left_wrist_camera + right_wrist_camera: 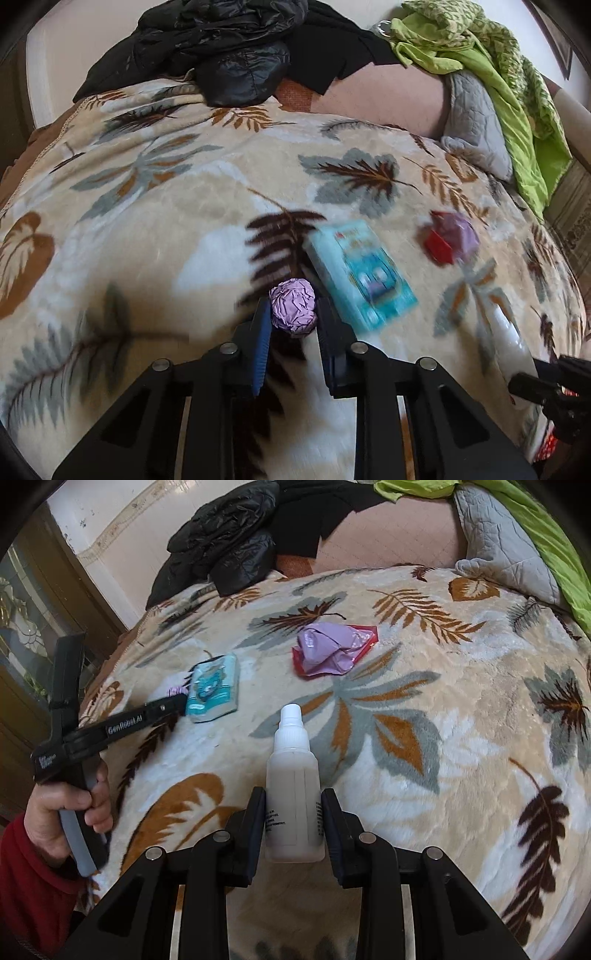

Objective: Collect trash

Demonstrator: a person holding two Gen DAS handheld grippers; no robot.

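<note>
My left gripper (293, 314) is shut on a crumpled purple paper ball (293, 312), held over the leaf-patterned blanket (166, 184). My right gripper (293, 805) is shut on a white plastic spray bottle (293, 775), nozzle pointing forward. A teal packet (360, 269) lies just right of the ball; it also shows in the right wrist view (212, 688). A red and purple crumpled wrapper (448, 236) lies farther right, and in the right wrist view (332, 650) ahead of the bottle. The left gripper (177, 699) shows from the side there.
A black jacket (221, 44) lies at the far end of the bed. Green bedding (498, 74) and a grey quilted pillow (476, 122) lie at the back right. A wooden cabinet (33, 646) stands left of the bed.
</note>
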